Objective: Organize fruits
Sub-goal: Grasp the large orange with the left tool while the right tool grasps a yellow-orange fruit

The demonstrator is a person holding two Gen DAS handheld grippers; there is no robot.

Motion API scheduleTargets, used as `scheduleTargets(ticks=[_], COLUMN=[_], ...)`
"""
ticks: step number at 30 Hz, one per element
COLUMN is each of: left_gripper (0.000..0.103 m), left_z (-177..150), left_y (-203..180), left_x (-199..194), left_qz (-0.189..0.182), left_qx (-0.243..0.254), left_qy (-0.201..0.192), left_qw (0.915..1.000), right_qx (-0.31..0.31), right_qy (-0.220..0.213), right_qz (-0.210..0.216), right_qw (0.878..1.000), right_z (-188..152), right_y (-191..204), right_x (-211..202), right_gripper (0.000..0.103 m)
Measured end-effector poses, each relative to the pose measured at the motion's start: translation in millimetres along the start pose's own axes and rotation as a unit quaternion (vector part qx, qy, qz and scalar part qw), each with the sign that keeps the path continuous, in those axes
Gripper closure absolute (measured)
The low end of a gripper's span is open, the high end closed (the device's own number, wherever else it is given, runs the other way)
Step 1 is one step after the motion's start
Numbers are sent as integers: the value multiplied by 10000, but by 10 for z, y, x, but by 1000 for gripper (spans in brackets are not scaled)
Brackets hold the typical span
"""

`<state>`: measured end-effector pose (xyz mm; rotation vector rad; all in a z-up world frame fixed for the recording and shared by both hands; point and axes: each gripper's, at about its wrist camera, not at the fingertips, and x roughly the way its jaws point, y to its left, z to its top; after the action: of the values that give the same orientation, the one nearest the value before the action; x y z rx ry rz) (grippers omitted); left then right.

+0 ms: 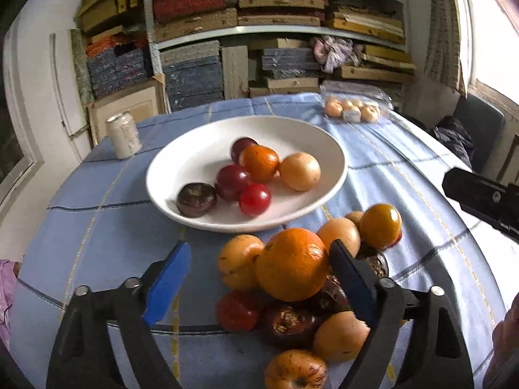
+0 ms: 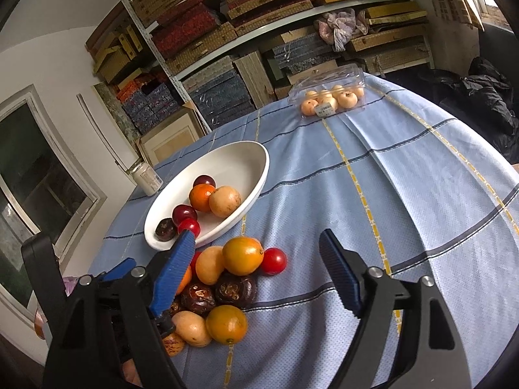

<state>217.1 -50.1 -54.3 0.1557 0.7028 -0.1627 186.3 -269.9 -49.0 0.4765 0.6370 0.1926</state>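
Left tool (image 1: 259,278) spread, empty, around the orange (image 1: 292,264) atop the fruit pile (image 2: 223,278) on the table (image 2: 389,194), beside the bowl (image 1: 181,162). Right tool (image 2: 259,269) spread, empty. Orange judged firm, round, roll-prone; grip across its middle.

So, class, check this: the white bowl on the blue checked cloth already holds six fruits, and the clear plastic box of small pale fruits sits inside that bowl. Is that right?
Not quite. The clear plastic box is not inside the white bowl; it stands apart on the blue checked cloth, near the table's far edge. The right wrist view shows this. The bowl does hold six fruits.
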Motion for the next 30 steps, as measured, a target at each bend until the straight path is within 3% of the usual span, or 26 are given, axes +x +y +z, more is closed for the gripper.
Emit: scheduleTargets(ticks=[4, 5, 6, 15, 22, 30], left_gripper=[38, 44, 58, 58, 58, 58], left_z=[-43, -43, -37, 25, 2, -32], left_y=[-89, -92, -89, 353, 802, 777], left_x=[41, 21, -6, -252, -272, -324], left_qz=[-41, -83, -201, -223, -196, -218], left_qx=[244, 263, 257, -517, -1397, -1321], left_qy=[34, -16, -51, -272, -57, -36], left_qw=[9997, 9996, 9995, 9980, 9900, 9910], right_qx=[-9, -21, -45, -775, -1764, -1248], right_qy=[76, 103, 126, 465, 392, 678], right_qz=[-66, -85, -106, -452, -819, -660], right_qw=[9999, 9999, 9999, 9949, 9801, 9877], right_z=[-13, -19, -24, -179, -335, -199], right_y=[-10, -4, -5, 188, 476, 280], right_x=[46, 64, 80, 311, 450, 658], right_gripper=[26, 26, 26, 26, 28, 48])
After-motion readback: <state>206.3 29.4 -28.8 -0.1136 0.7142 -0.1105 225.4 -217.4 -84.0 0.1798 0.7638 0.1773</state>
